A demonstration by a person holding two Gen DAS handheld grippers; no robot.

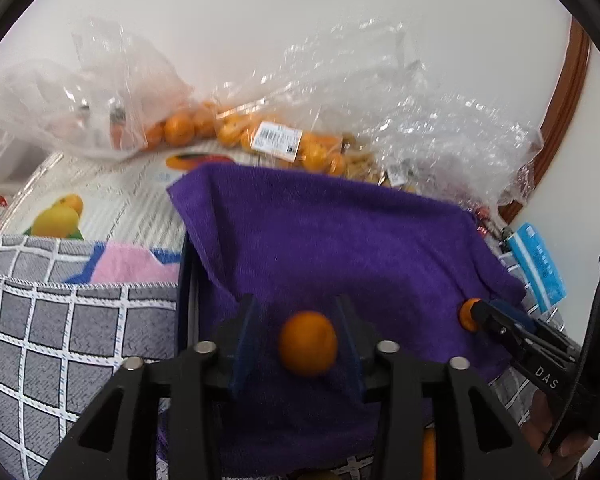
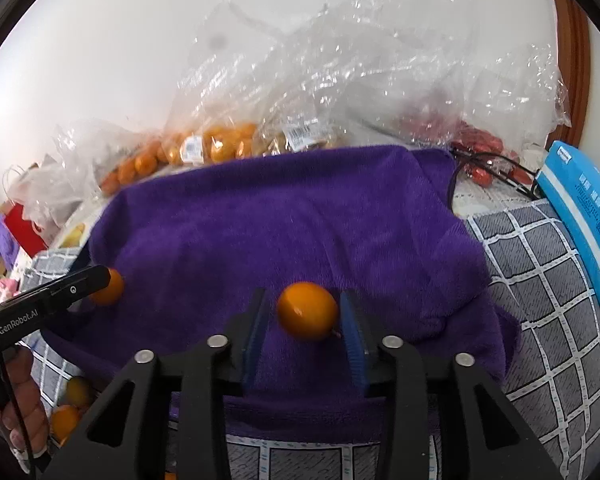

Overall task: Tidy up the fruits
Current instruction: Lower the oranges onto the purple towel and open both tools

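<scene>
My left gripper point(image 1: 300, 334) is shut on a small orange kumquat point(image 1: 308, 342) and holds it over a purple towel point(image 1: 340, 240). My right gripper point(image 2: 306, 314) is shut on another kumquat point(image 2: 307, 310) over the same towel point(image 2: 280, 232). Each gripper shows in the other's view, the right one point(image 1: 470, 314) at the towel's right side, the left one point(image 2: 108, 284) at its left side. Clear bags of more orange fruit point(image 1: 260, 136) lie behind the towel, also in the right wrist view point(image 2: 220, 144).
A grey checked cloth point(image 1: 60, 340) covers the surface on both sides of the towel. A blue packet point(image 2: 580, 216) lies at the right. A bag of red fruit point(image 2: 480, 152) sits at the back right. Loose kumquats point(image 2: 70, 408) lie at the lower left. A white wall stands behind.
</scene>
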